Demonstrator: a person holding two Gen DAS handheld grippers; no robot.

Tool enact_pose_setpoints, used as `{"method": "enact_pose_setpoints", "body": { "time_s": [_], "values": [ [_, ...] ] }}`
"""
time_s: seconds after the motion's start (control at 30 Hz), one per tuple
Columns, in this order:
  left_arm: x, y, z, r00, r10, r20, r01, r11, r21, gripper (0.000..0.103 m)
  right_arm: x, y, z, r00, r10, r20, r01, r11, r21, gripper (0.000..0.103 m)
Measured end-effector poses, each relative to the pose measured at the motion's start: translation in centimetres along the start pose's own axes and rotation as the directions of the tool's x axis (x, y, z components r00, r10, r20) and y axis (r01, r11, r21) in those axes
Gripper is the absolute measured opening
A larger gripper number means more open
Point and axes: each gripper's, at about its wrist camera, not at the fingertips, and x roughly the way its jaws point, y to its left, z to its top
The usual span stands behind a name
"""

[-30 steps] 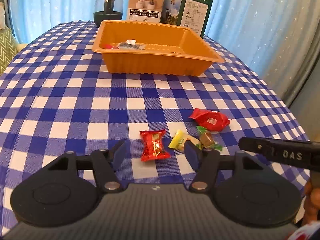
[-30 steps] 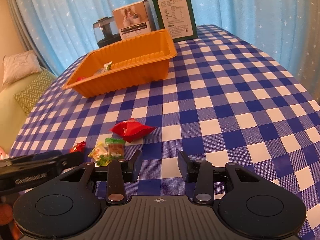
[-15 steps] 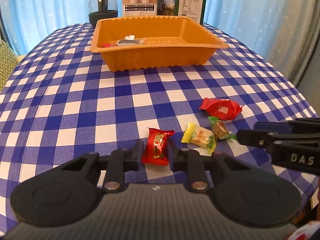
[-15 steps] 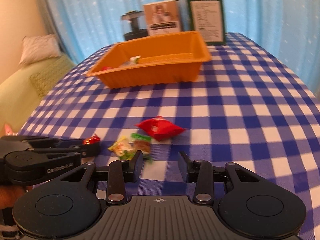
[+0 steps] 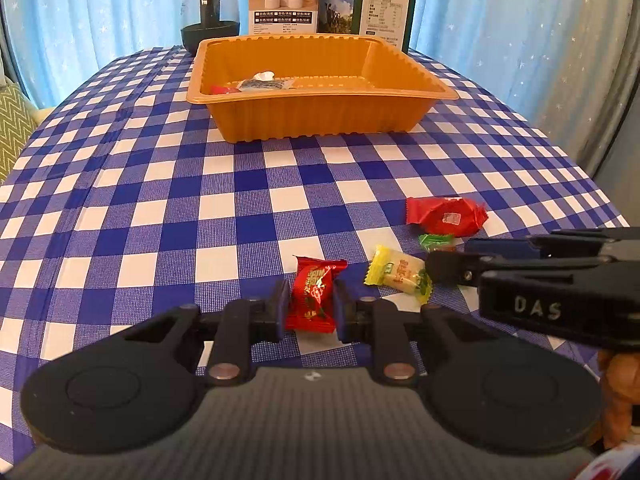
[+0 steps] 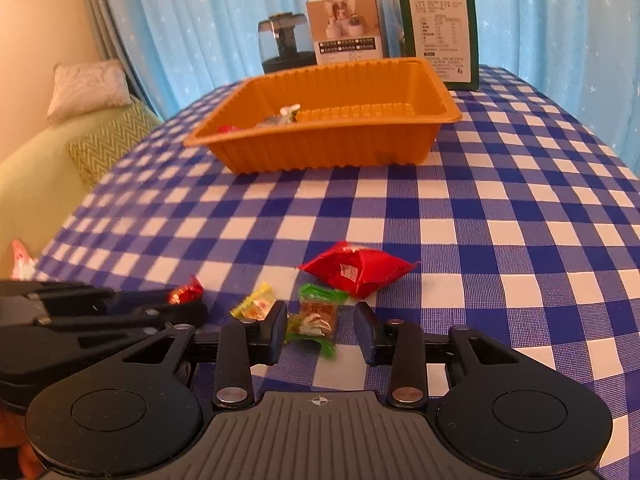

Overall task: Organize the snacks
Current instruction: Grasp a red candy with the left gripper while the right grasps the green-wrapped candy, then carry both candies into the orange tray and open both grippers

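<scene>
My left gripper point(image 5: 310, 310) is shut on a small red candy point(image 5: 314, 294), low over the checked tablecloth. My right gripper point(image 6: 322, 330) is open, its jaws on either side of a green-and-brown candy point(image 6: 316, 314) that touches the left pad. A yellow candy point(image 5: 398, 274) lies between the two grippers, also in the right wrist view point(image 6: 254, 304). A bigger red snack packet point(image 6: 358, 270) lies just beyond. The orange tray point(image 5: 320, 120) stands farther back with a few snacks inside.
Behind the tray stand a dark glass jar point(image 5: 210, 14), a white box point(image 5: 284, 2) and a green box point(image 5: 374, 2). The table's right edge point(image 5: 592, 184) drops off near the candies. A green sofa point(image 6: 48, 168) with a pillow is at the left.
My left gripper closed on the small red candy and holds it. My right gripper moved in from the right until the green-and-brown candy lies between its open jaws.
</scene>
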Motion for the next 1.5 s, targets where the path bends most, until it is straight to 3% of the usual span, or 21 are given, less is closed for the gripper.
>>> {"method": "enact_pose_setpoints", "body": {
  "time_s": [0.27,0.63,1.0,1.5],
  "values": [
    [0.2,-0.5,-0.2,1.000,0.024,0.008,-0.024,0.998,0.055,0.021,0.4,1.5,-0.8,0.998,-0.062,0.007,0.062,0.989,-0.137,0.022],
    [0.4,-0.4,-0.1,1.000,0.021,0.007,-0.021,0.998,0.061,0.020,0.2,1.6,-0.9,0.998,-0.055,0.005,0.055,0.991,-0.123,0.020],
    [-0.9,-0.6,0.7,0.999,-0.005,0.046,0.004,1.000,0.028,0.019,-1.8,1.8,-0.3,0.997,-0.050,0.064,0.058,0.991,-0.123,0.020],
    [-2.4,-1.1,5.6,0.989,-0.029,0.147,0.021,0.998,0.057,0.019,-3.8,-0.1,4.9,0.984,-0.053,0.169,0.068,0.994,-0.083,0.020]
  ]
}}
